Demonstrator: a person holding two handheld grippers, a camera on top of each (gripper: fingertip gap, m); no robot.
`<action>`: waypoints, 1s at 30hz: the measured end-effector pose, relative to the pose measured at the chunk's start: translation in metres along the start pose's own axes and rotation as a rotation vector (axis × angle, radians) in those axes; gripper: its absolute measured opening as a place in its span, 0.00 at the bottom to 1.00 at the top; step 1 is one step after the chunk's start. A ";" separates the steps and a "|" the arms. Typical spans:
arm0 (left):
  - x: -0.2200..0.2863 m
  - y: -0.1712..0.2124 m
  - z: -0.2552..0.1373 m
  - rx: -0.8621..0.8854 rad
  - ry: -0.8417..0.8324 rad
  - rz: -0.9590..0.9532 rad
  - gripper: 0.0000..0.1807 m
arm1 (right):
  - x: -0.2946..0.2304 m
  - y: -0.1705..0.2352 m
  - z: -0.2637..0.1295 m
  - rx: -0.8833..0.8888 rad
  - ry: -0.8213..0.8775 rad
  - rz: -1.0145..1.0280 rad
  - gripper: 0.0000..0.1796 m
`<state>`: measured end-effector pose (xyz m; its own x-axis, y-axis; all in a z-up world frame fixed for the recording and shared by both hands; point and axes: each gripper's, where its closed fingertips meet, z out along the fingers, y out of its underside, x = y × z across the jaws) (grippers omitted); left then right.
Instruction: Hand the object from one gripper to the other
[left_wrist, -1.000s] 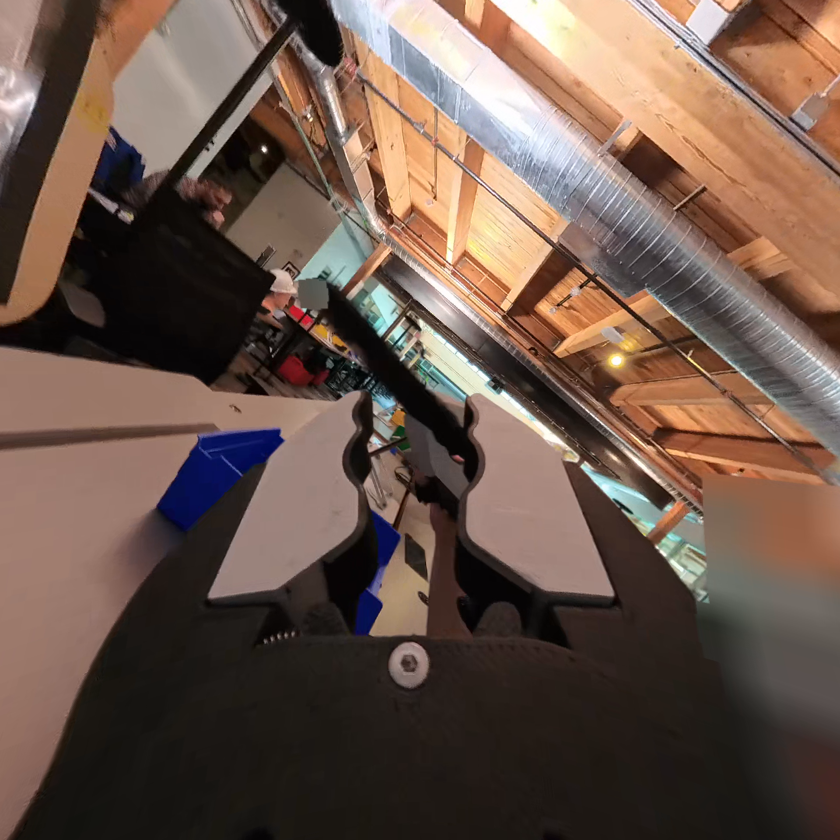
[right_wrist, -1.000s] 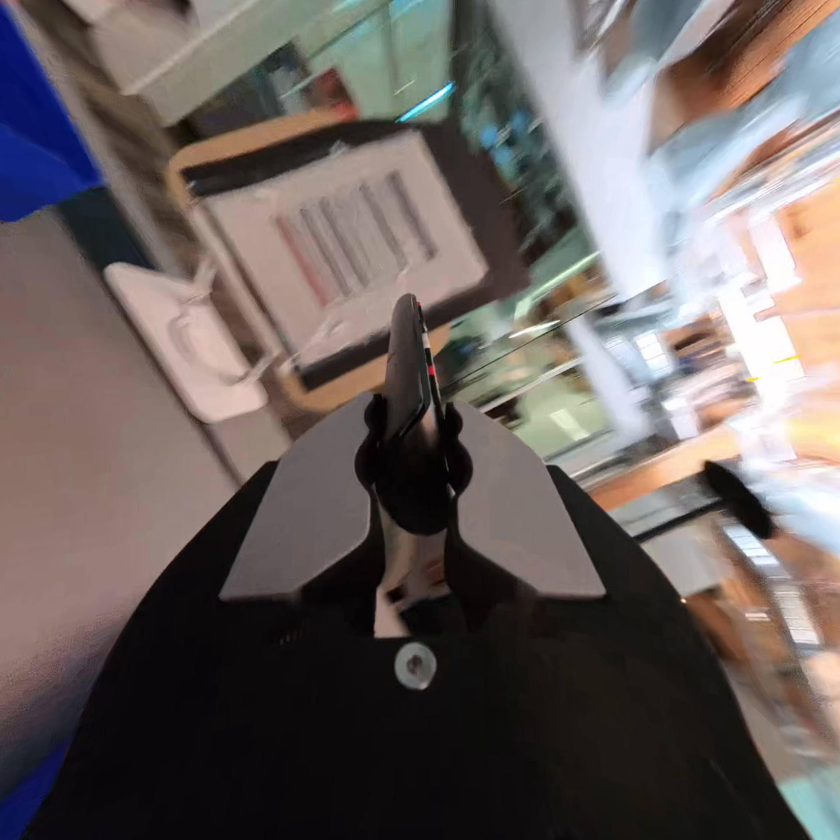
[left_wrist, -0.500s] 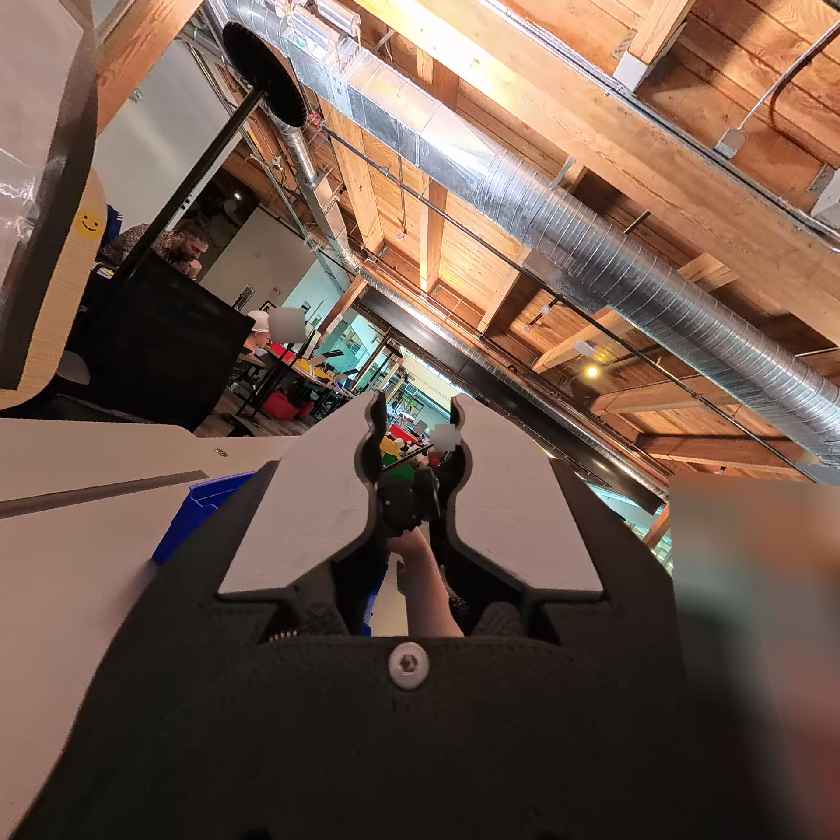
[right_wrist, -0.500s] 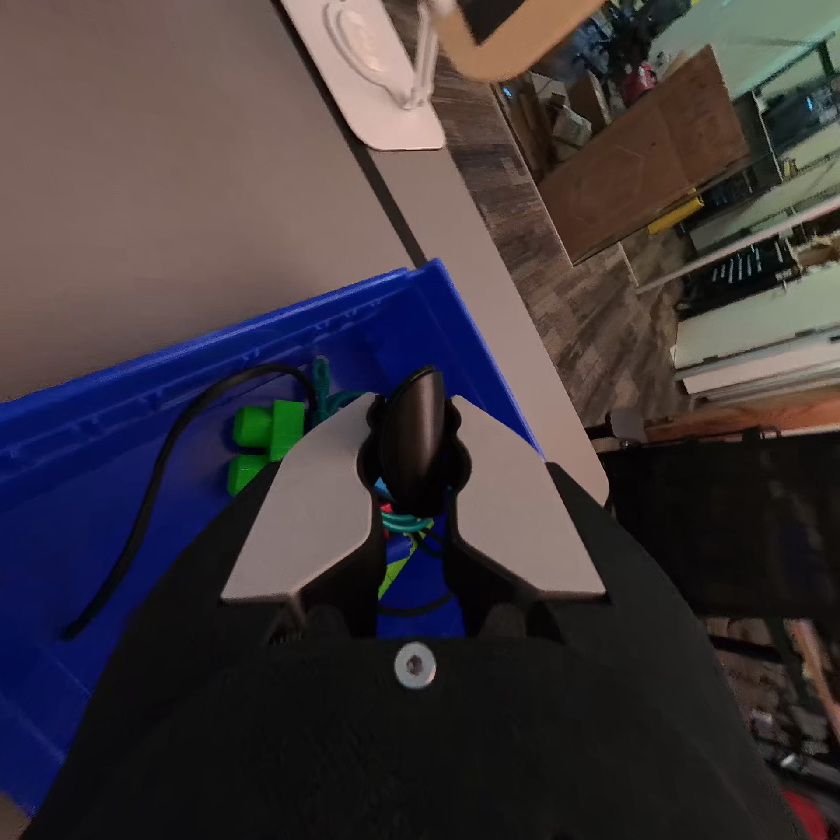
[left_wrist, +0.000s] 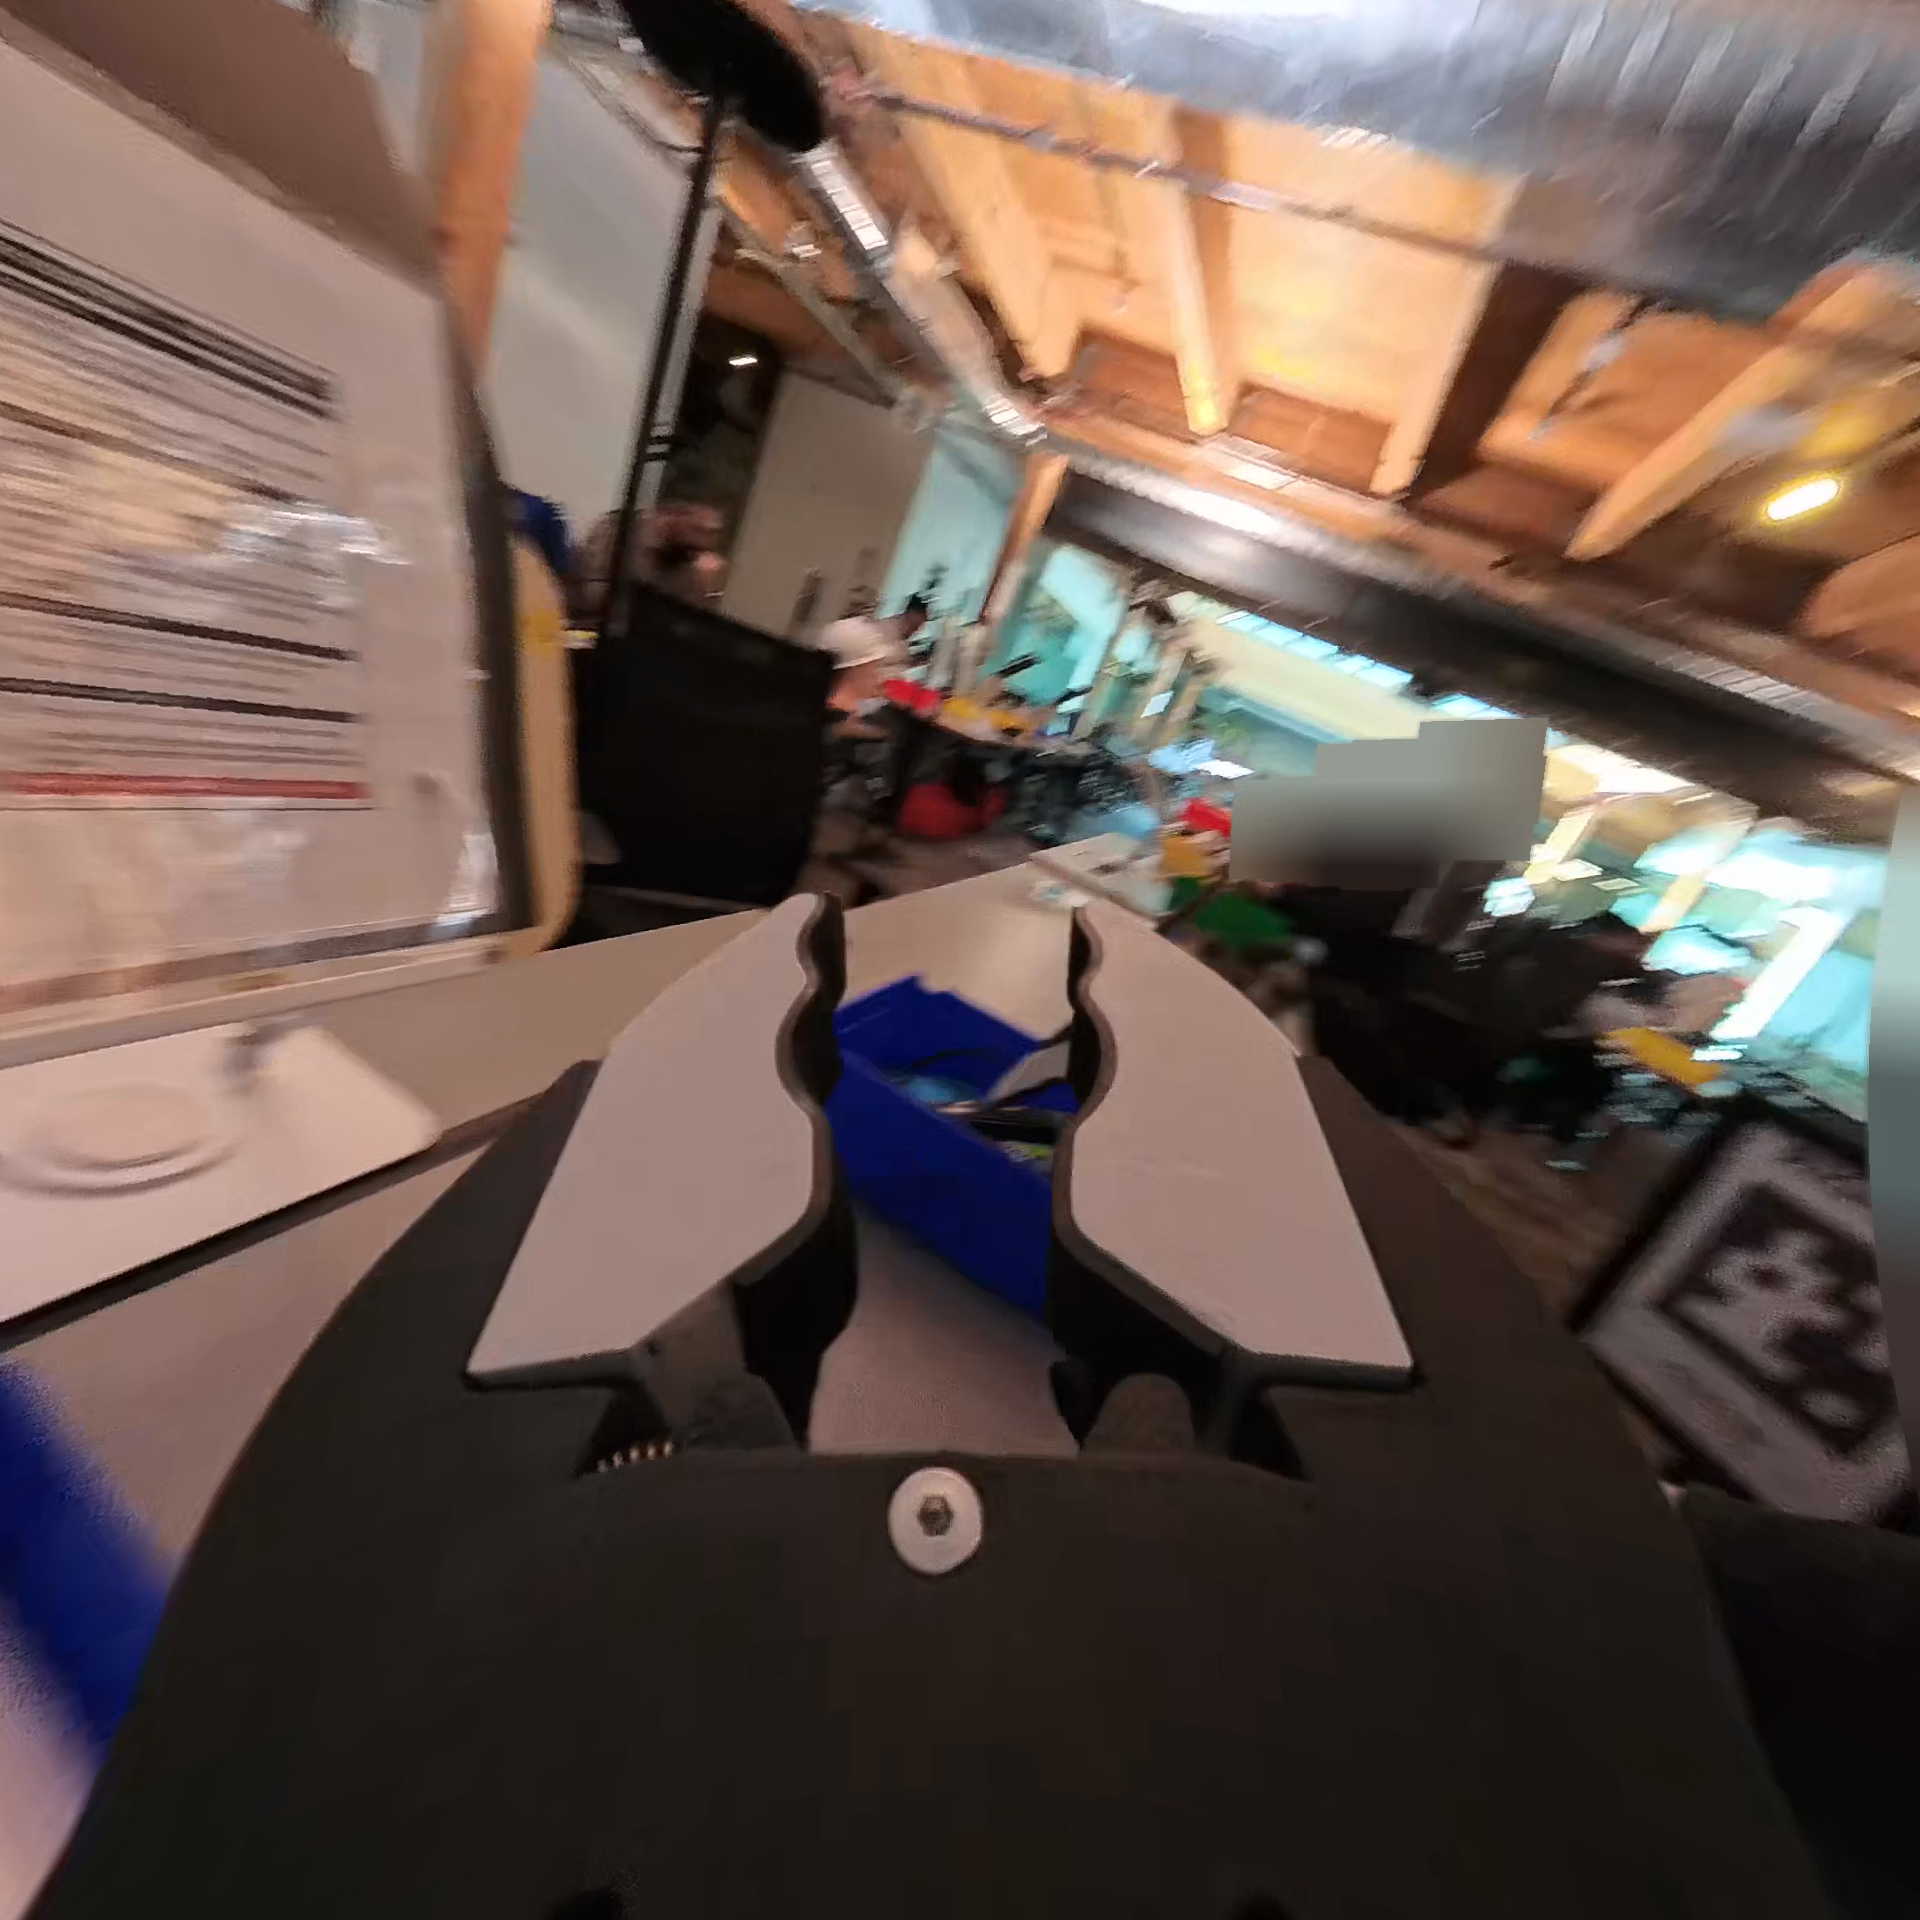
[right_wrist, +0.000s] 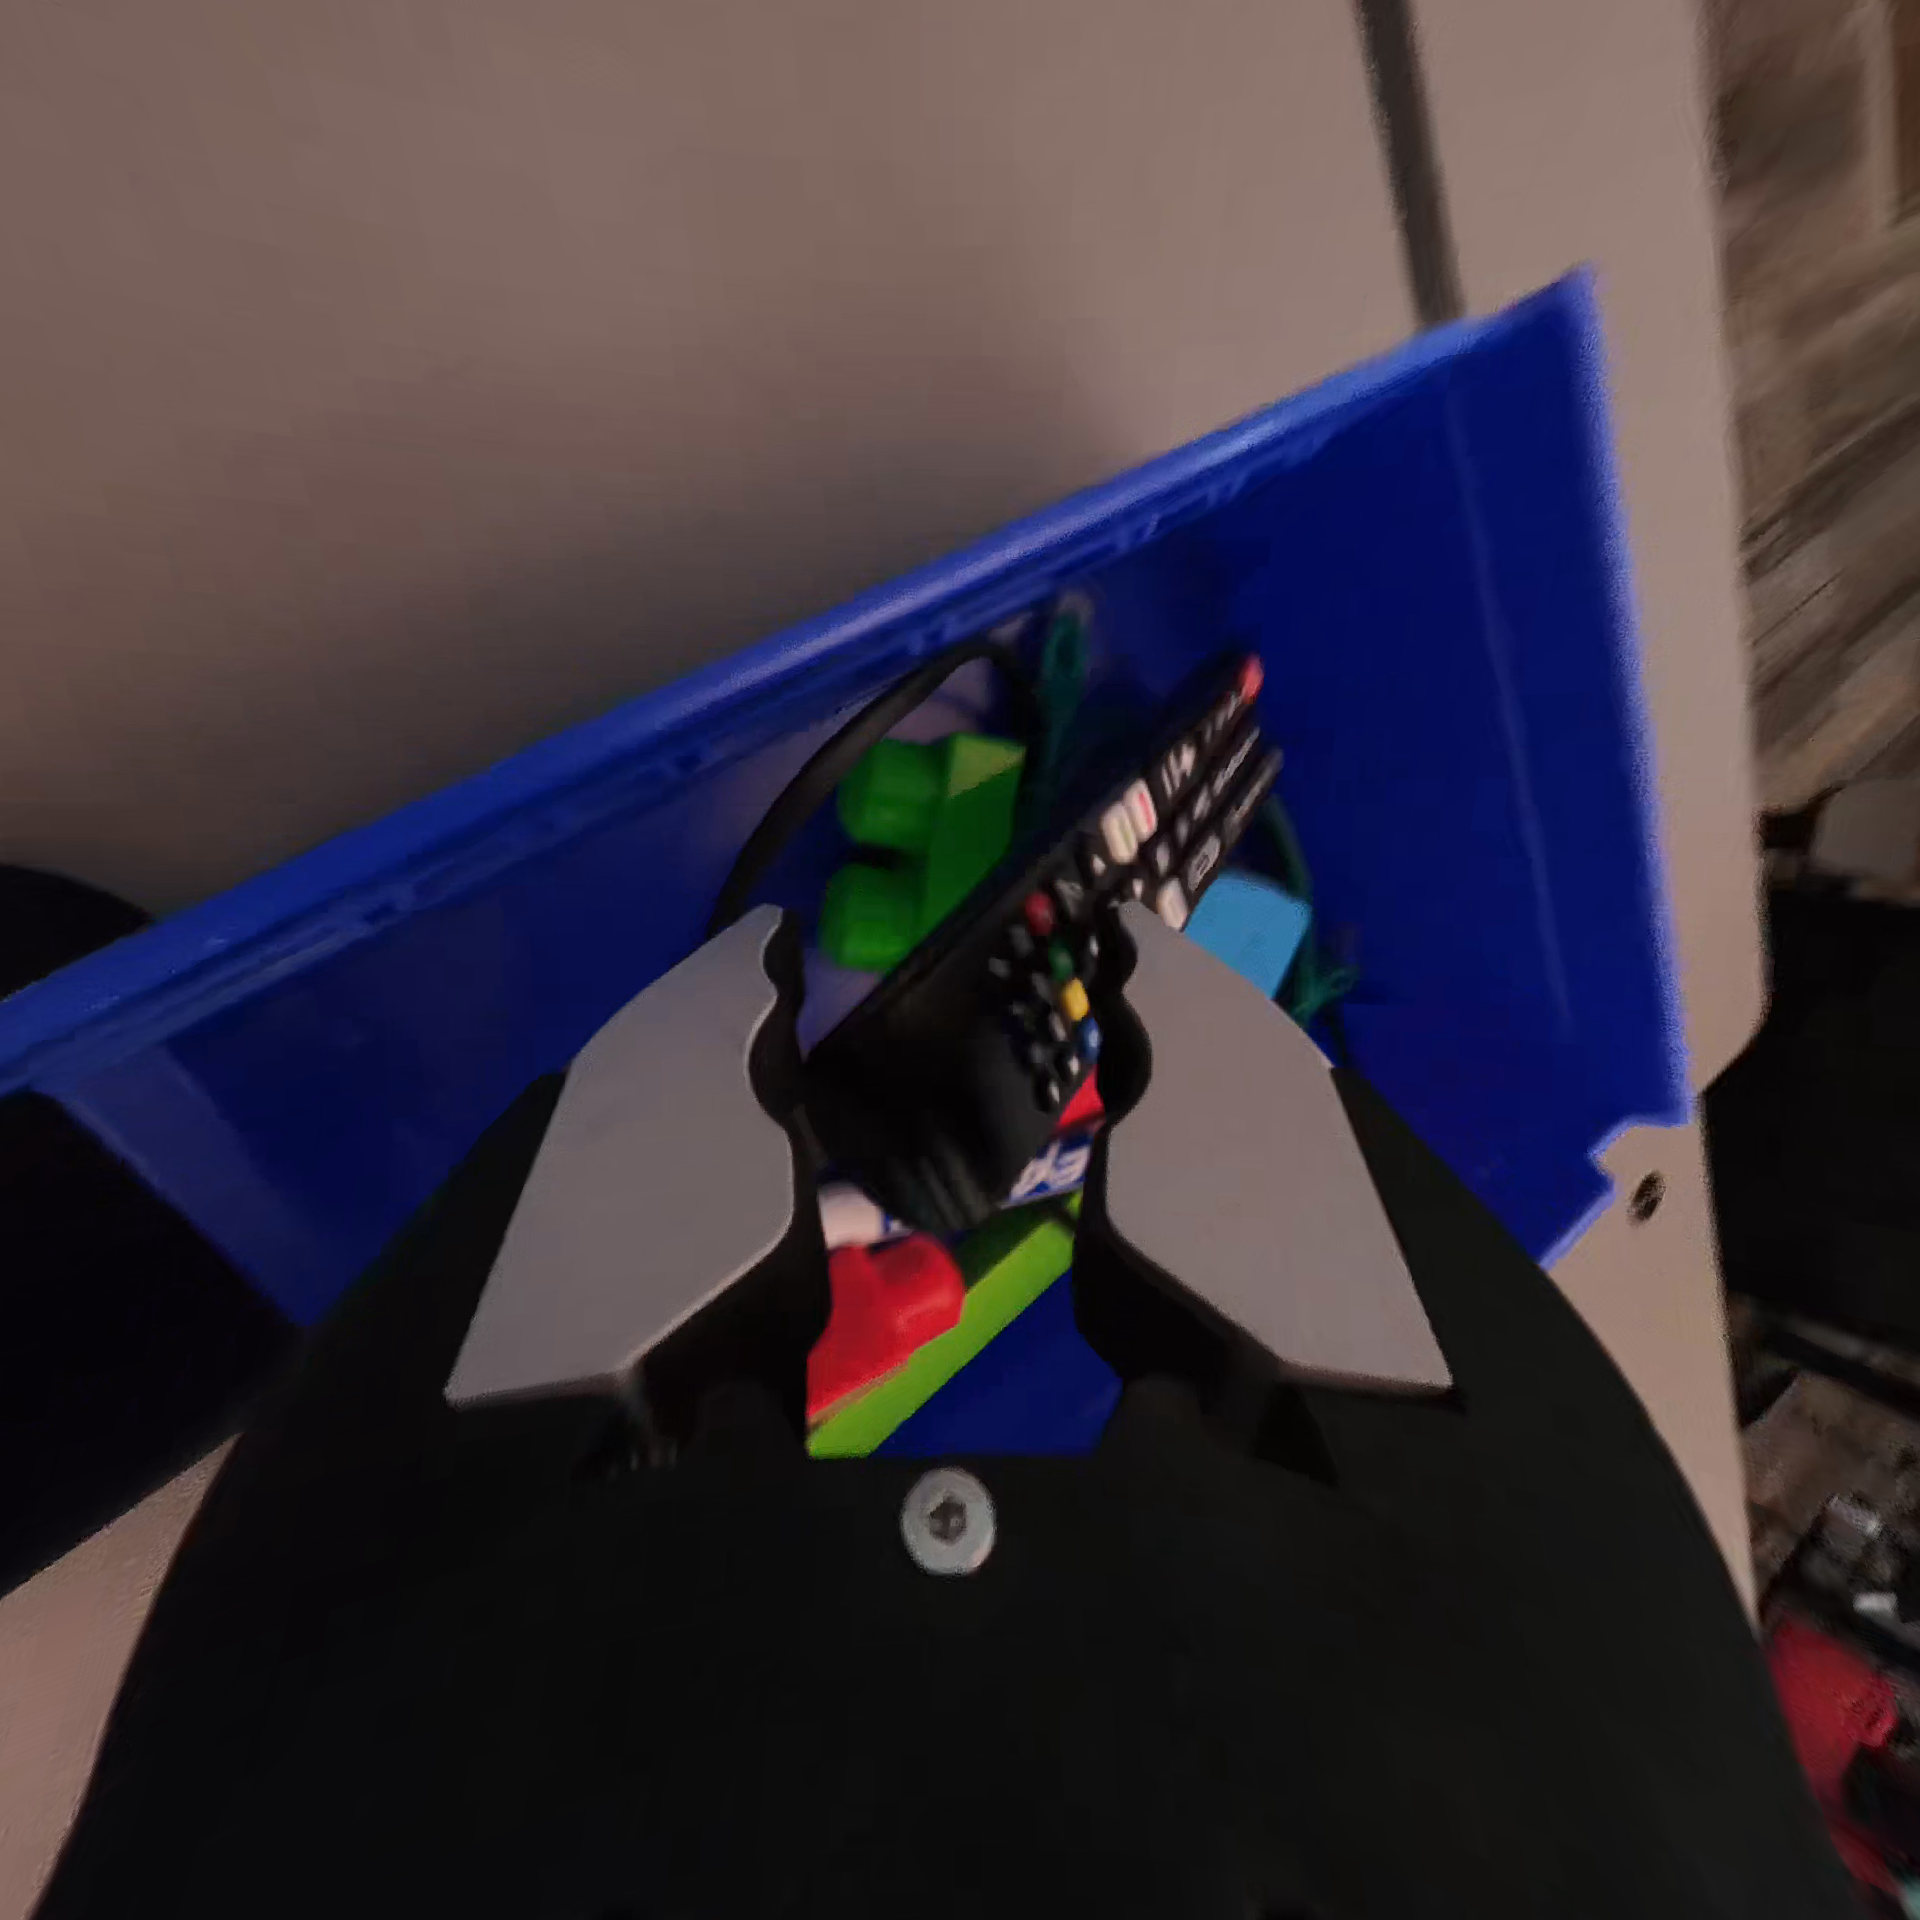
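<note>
In the right wrist view, my right gripper (right_wrist: 951, 925) hangs over the blue bin (right_wrist: 1455, 623) with its jaws spread wide. The black remote control (right_wrist: 1091, 914), with coloured buttons, lies tilted between the fingers over the bin's contents, button face up and motion-blurred. The pads do not clamp it. In the left wrist view, my left gripper (left_wrist: 951, 935) is open and empty. It points across the grey table (left_wrist: 582, 1039) at the same blue bin (left_wrist: 935, 1174).
The bin holds green blocks (right_wrist: 914, 831), a red block (right_wrist: 883, 1309), a light blue piece (right_wrist: 1242, 935) and a black cable. A framed sign (left_wrist: 208, 623) on a white base (left_wrist: 156, 1132) stands at the left. A black-and-white marker panel (left_wrist: 1766, 1330) is at the right. Left tips to right tips: about 45 cm.
My right gripper, shut on the remote's edge over the bin half a second ago, has opened, and the remote has tipped face-up between the fingers. My left gripper swung down from the ceiling and opened wider.
</note>
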<state>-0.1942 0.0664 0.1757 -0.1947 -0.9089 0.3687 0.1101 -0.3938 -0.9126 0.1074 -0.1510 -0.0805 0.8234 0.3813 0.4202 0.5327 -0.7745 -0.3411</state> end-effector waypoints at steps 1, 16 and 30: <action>-0.013 0.001 -0.006 -0.027 -0.076 0.042 0.24 | -0.006 0.008 0.001 -0.067 -0.031 0.012 0.32; -0.178 0.124 -0.101 -0.787 -0.625 -0.124 0.31 | 0.002 0.022 -0.037 -0.051 0.019 0.141 0.29; -0.184 0.216 -0.125 -1.228 -0.647 -0.420 0.45 | 0.007 0.012 -0.043 -0.039 0.078 0.079 0.28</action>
<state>-0.2562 0.1654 -0.1110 0.5005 -0.7909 0.3521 -0.7970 -0.5797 -0.1695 0.1109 -0.1795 -0.0451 0.8440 0.2792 0.4579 0.4575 -0.8204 -0.3431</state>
